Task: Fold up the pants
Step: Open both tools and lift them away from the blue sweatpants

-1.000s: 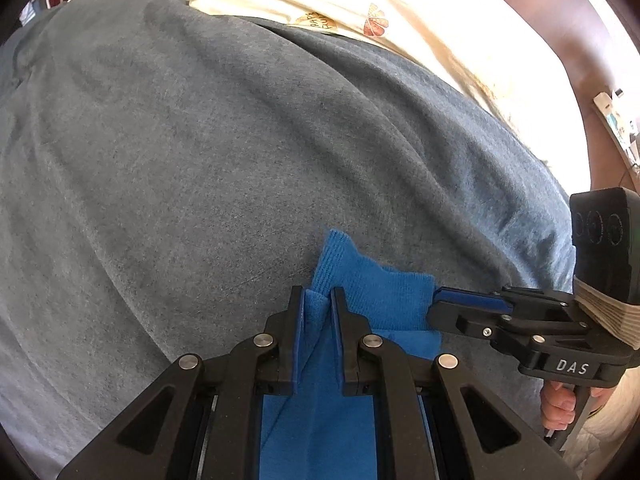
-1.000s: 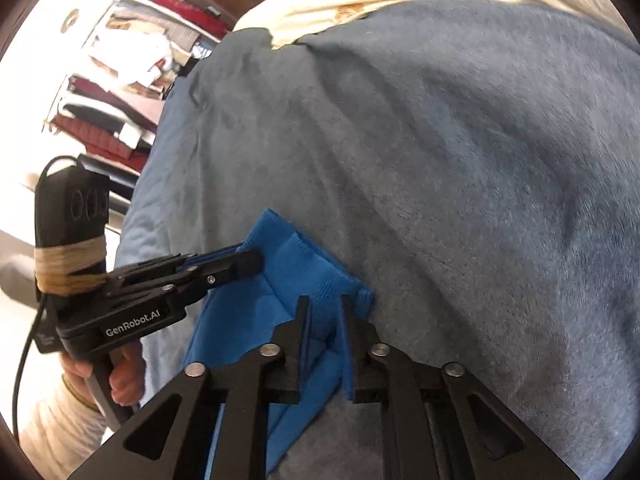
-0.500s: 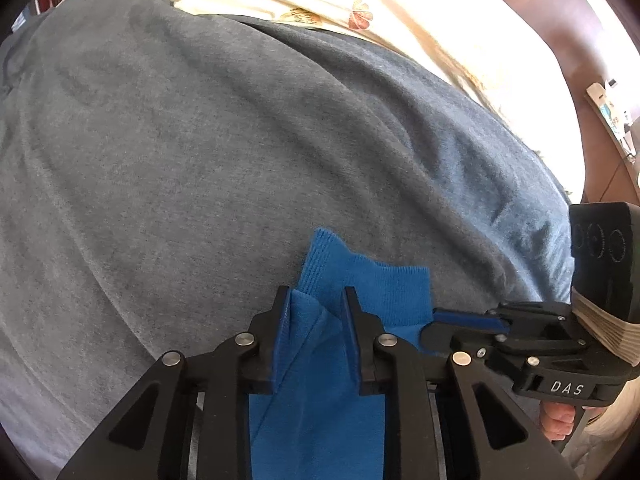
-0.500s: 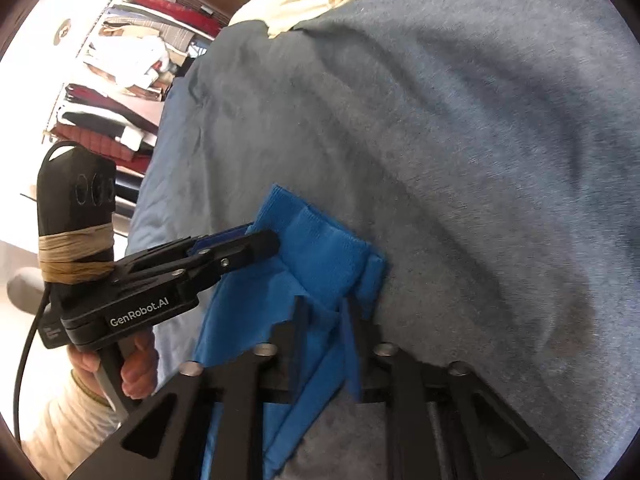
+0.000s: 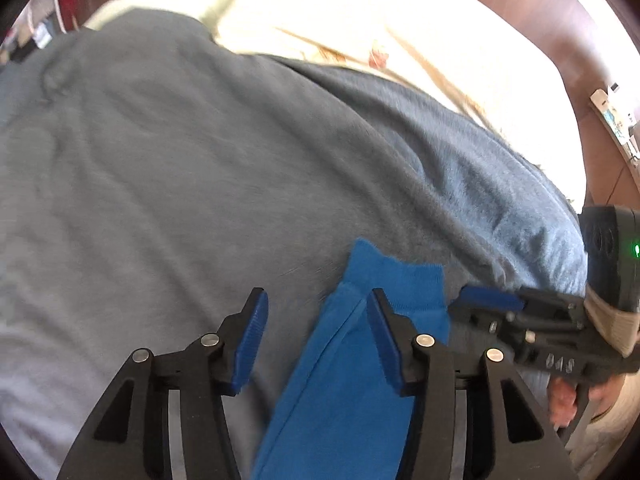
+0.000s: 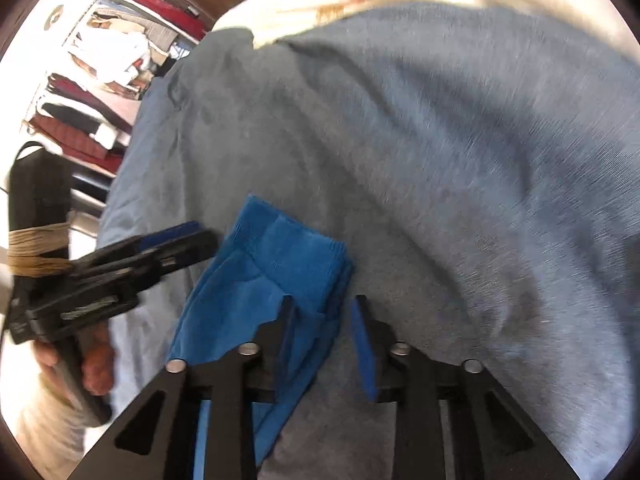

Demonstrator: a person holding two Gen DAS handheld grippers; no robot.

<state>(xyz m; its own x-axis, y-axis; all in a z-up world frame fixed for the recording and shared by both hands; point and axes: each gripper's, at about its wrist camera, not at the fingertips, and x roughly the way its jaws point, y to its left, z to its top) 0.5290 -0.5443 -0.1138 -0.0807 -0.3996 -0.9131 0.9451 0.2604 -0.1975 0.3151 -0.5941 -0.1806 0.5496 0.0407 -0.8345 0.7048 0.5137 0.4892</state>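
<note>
Left hand-held gripper [image 5: 316,336] blurred, blue pants [image 5: 352,380] cropped

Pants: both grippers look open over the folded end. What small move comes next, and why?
Probably lift both grippers clear. The left gripper and right gripper have just been opening, pads off the cloth, and the pants lie flat on the blanket.

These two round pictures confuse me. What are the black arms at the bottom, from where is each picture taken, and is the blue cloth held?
No robot: a person holds one hand-held gripper in each hand, with a camera on each. One picture looks along the left hand-held gripper, the other along the right hand-held gripper. Blue knitted pants, folded long, lie on a grey blanket on a bed. Both grippers' jaws have just been opening; the cloth lies between them, gripped by neither.
</note>
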